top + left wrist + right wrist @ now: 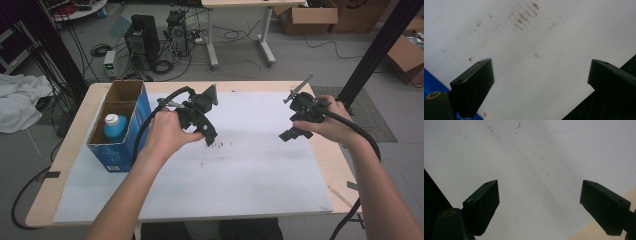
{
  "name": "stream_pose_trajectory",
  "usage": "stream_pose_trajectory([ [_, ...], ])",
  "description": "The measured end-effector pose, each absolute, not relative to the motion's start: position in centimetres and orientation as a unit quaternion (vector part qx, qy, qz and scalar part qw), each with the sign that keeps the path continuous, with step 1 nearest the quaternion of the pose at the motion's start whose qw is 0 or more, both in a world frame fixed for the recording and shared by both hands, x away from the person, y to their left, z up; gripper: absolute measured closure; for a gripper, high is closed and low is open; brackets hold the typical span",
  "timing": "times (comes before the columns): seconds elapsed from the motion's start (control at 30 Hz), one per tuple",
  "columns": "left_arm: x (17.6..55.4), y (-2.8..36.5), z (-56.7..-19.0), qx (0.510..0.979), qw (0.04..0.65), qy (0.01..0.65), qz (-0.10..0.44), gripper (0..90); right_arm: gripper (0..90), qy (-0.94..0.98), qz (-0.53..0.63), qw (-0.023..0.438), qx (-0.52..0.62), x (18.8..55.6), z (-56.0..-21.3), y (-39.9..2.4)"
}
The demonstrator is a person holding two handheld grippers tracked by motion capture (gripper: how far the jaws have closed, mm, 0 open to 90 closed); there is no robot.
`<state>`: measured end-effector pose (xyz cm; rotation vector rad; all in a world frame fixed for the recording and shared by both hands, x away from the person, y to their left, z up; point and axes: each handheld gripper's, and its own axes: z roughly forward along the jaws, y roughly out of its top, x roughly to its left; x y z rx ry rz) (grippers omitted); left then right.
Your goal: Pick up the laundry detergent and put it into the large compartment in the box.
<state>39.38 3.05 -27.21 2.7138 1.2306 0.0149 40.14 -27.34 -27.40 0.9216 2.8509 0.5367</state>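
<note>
A: Report the status of each hand-held gripper.

B: The left hand-held gripper [210,134] is above the surface [280,86], left of centre, held in the left hand [167,131]. Its jaws stand wide apart with nothing between them. In the left gripper view, the left hand-held gripper [540,75] looks down on the white sheet [536,50], which carries a patch of brown marks [524,16].

A: And the right unit?

B: The right hand-held gripper [289,134] is above the right part of the sheet [240,180], held in the right hand [325,125]. In the right gripper view, the right hand-held gripper [540,195] has its jaws equally spread and empty. The bare wood of the surface [594,230] shows at that view's lower right corner.

A: Are the two units in contact?

B: No. They are well apart, and a black cable [145,125] trails from the left one.

A: What else is on the surface?

B: A blue box [127,125], open at the top, stands at the left edge of the sheet. A bottle [116,125] with a white cap sits upright in its near compartment. The left hand is just right of the box.
</note>
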Motion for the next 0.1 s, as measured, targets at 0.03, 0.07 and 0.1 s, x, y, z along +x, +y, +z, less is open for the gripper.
stream_pose_trajectory([
  [0.03, 39.36, 3.01, -27.24, 0.908, 0.080, 0.411, 0.005, 7.5, 15.8, 0.935, 0.176, 0.049, 0.304, 40.09, -27.39, -27.36],
  [0.07, 39.35, 2.96, -27.24, 0.908, 0.080, 0.411, 0.006, 7.5, 15.8, 0.935, 0.177, 0.049, 0.303, 40.07, -27.41, -27.40],
  [0.1, 39.34, 2.93, -27.21, 0.908, 0.080, 0.411, 0.007, 7.5, 15.8, 0.935, 0.176, 0.049, 0.304, 40.05, -27.43, -27.44],
])
